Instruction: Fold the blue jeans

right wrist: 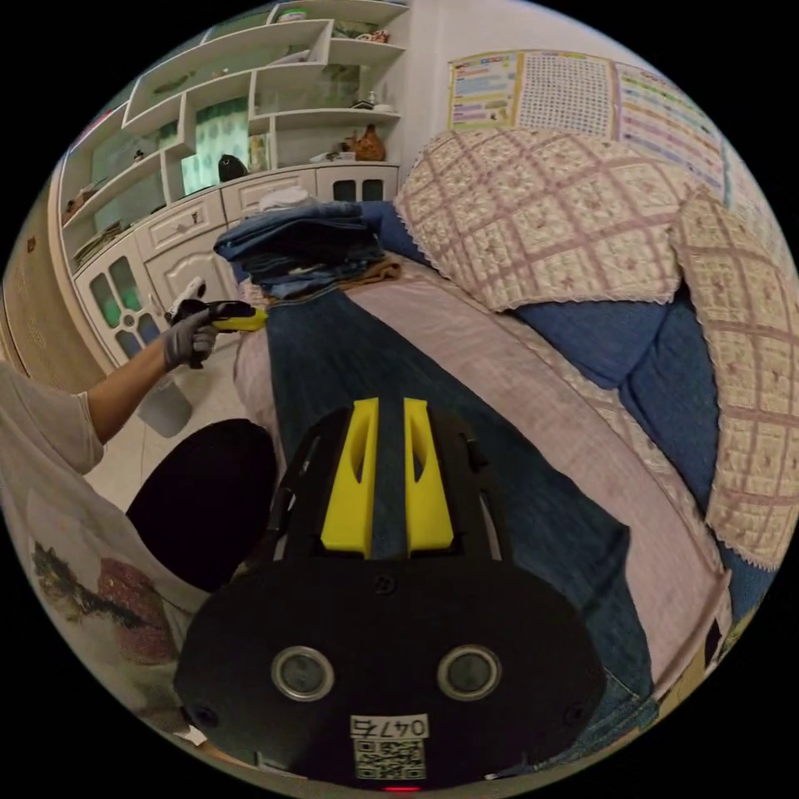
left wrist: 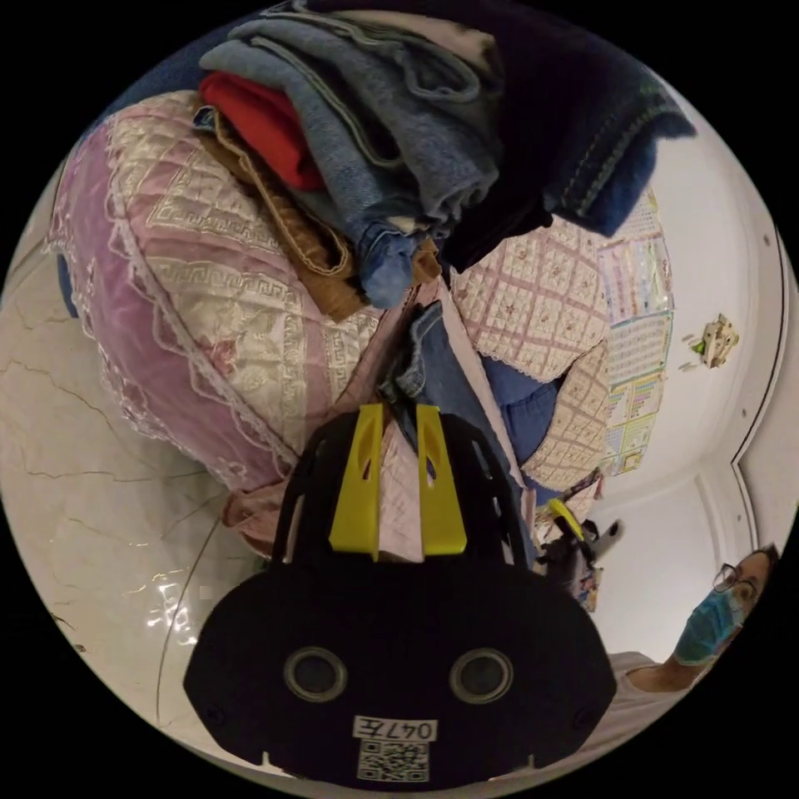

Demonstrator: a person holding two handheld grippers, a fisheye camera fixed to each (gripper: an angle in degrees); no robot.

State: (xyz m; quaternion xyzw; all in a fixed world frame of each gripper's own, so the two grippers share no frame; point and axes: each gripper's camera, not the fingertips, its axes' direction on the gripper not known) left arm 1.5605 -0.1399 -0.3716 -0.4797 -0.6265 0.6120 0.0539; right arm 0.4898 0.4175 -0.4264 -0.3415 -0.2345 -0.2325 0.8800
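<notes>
The blue jeans lie stretched out lengthwise along the pink cover of a sofa seat. My right gripper sits at their near end with its jaws close together and denim between them. At the far end a gloved hand holds my left gripper against the jeans' edge. In the left gripper view the jeans run bunched into the tips of my left gripper, whose jaws are pressed close. The right gripper shows small further along.
A stack of folded clothes sits at the sofa's far end, seen close as denim, red and brown layers. Quilted cushions line the sofa back. White cabinets and shelves stand beyond. A marble floor runs beside the sofa.
</notes>
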